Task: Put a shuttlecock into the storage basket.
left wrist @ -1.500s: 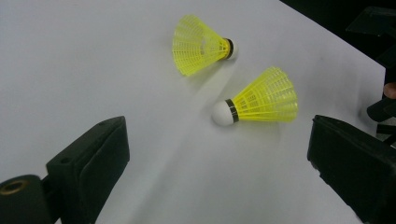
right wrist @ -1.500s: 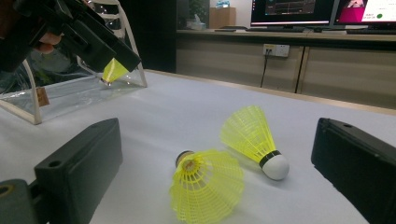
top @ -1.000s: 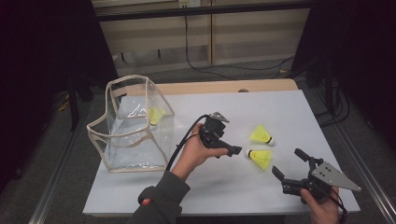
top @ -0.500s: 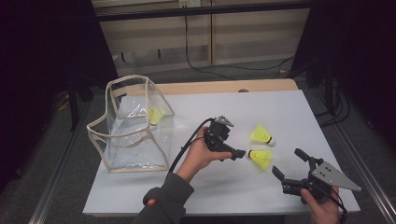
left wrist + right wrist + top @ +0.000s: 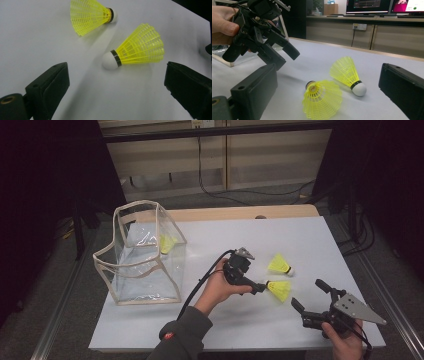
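Observation:
Two yellow shuttlecocks lie on the white table (image 5: 210, 245). The nearer shuttlecock (image 5: 279, 289) (image 5: 140, 51) (image 5: 322, 100) points its white cork at my left gripper (image 5: 257, 282) (image 5: 115, 75) (image 5: 287, 58). That gripper is open just left of the cork, jaws wide, touching nothing. The farther shuttlecock (image 5: 280, 264) (image 5: 91, 15) (image 5: 347, 72) rests just beyond. A third shuttlecock (image 5: 167, 244) sits inside the clear bag (image 5: 150, 262) at the left. My right gripper (image 5: 307, 293) (image 5: 329, 72) stands open near the front right corner, facing both shuttlecocks with nothing in it.
The clear bag with cream trim stands upright with its mouth open upward. A black cable (image 5: 200, 282) trails from the left gripper toward the person's sleeve. The table's wooden far edge (image 5: 225, 212) borders cabinets. Bare white surface lies between bag and shuttlecocks.
My left gripper has moved right, closing in on the nearer shuttlecock's cork. The right gripper and the shuttlecocks have stayed put.

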